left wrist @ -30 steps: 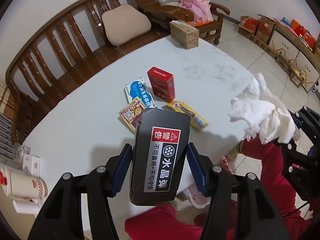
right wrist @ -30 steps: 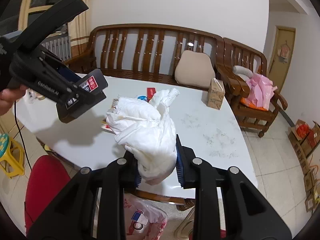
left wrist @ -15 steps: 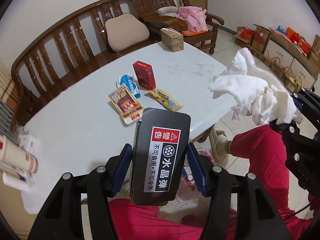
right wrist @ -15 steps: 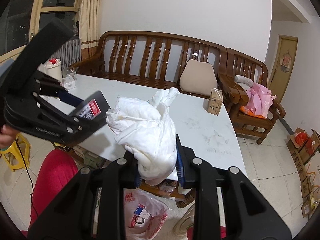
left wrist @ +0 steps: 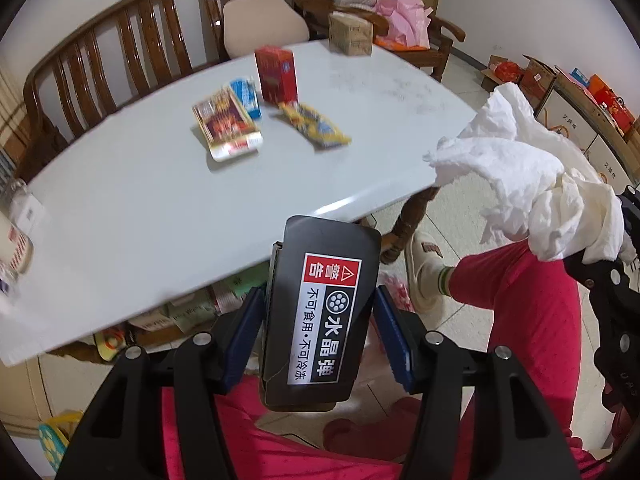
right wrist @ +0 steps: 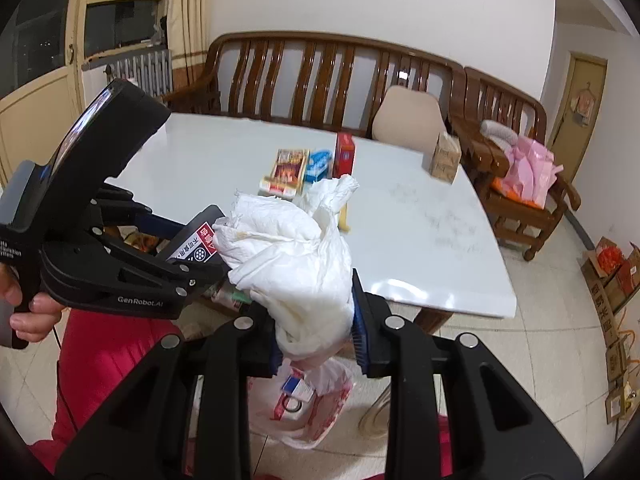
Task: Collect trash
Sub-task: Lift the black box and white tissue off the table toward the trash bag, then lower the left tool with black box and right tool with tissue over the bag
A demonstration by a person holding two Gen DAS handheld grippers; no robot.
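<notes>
blk box (left wrist: 320, 316), white tissue wad (right wrist: 296, 264)

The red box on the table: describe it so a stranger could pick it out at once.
Start at the white table in front of the wooden bench. Near its middle lies a small cluster of packets; the red box is at the bench-side end of that cluster. It is the only one standing upright, while the blue packet, the yellow wrapper and the printed packet beside it lie flat.

Left gripper (left wrist: 320, 332) and right gripper (right wrist: 314, 326), both angled downward, each clamped tight.
</notes>
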